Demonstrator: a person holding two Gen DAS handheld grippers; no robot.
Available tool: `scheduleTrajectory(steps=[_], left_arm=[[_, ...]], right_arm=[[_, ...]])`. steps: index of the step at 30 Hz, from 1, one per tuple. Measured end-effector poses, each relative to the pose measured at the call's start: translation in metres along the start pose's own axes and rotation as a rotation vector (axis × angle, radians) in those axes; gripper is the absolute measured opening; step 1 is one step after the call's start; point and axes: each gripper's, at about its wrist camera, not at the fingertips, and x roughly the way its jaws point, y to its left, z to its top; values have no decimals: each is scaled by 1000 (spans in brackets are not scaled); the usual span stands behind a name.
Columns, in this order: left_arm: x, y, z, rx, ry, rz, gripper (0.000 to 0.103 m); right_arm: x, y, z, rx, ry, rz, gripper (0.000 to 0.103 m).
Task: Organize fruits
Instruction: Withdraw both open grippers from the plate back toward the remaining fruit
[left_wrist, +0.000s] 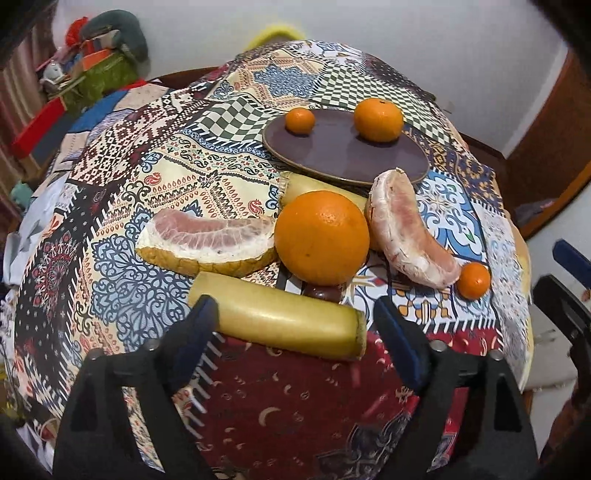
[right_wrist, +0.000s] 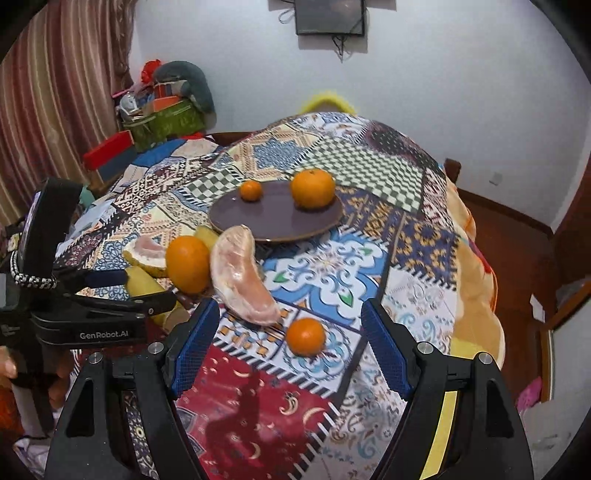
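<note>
Fruits are only partly sorted: two mandarins (left_wrist: 377, 119) sit on the brown plate (left_wrist: 332, 158); the orange (left_wrist: 322, 238), pomelo pieces (left_wrist: 207, 240), banana pieces (left_wrist: 277, 320) and one mandarin (right_wrist: 306, 336) remain on the cloth. The left gripper (left_wrist: 291, 317) and right gripper (right_wrist: 290, 332) are both wide, holding nothing.

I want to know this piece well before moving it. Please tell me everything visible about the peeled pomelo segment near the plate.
The peeled pomelo segment is a curved crescent of pale pink flesh under whitish membrane, without rind. It lies on the patterned tablecloth, its upper end close to the dark plate, its lower end pointing toward a small mandarin. The large orange sits against its left side. No gripper touches it.
</note>
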Motion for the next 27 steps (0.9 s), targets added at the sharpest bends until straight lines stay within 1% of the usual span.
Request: scheduleTrajectory(steps=[3, 5, 6, 7, 8, 10, 13, 16, 17, 18, 19, 21, 22, 24, 25, 27], left_arm=[[4, -9, -1, 10, -11, 40, 94], [8, -15, -2, 34, -30, 104, 95], [11, -15, -2, 39, -35, 144, 98], [14, -14, -3, 41, -31, 156, 100], [15, -11, -4, 29, -28, 147, 102], [14, -2, -6, 4, -26, 104, 102], [12, 14, -11, -30, -3, 14, 102], [11, 36, -16, -87, 30, -81, 102], [10, 40, -18, -95, 33, -99, 100], [7, 44, -21, -96, 34, -121, 95], [3, 46, -24, -90, 32, -137, 92], [-4, 50, -28, -75, 27, -155, 80], [-8, 52, -29, -66, 27, -167, 76], [-14, 53, -31, -58, 32, -190, 59], [-16, 52, -31, -54, 37, -206, 55], [-18, 51, -30, -55, 43, -202, 54]], right_arm=[[-3, -5, -2, 22, 1, 3, 77], [-3, -7, -4, 28, 1, 3, 77], [-3, -7, -4, 30, 2, 5, 77], [-4, -7, -5, 31, 3, 7, 77], [-3, -7, -4, 30, 4, 8, 77], [-3, -6, -5, 26, 2, 10, 77], [-2, -5, -5, 20, 2, 11, 77], [1, -5, -5, 24, 6, 18, 77], [2, -4, -5, 26, 7, 21, 77], [3, -4, -6, 26, 8, 24, 76], [3, -3, -6, 26, 10, 26, 77], [6, -3, -6, 23, 16, 27, 77], [8, -2, -6, 21, 20, 27, 76], [11, -1, -7, 16, 26, 26, 76], [12, -1, -7, 14, 28, 25, 76], [15, 0, -7, 12, 30, 25, 77]])
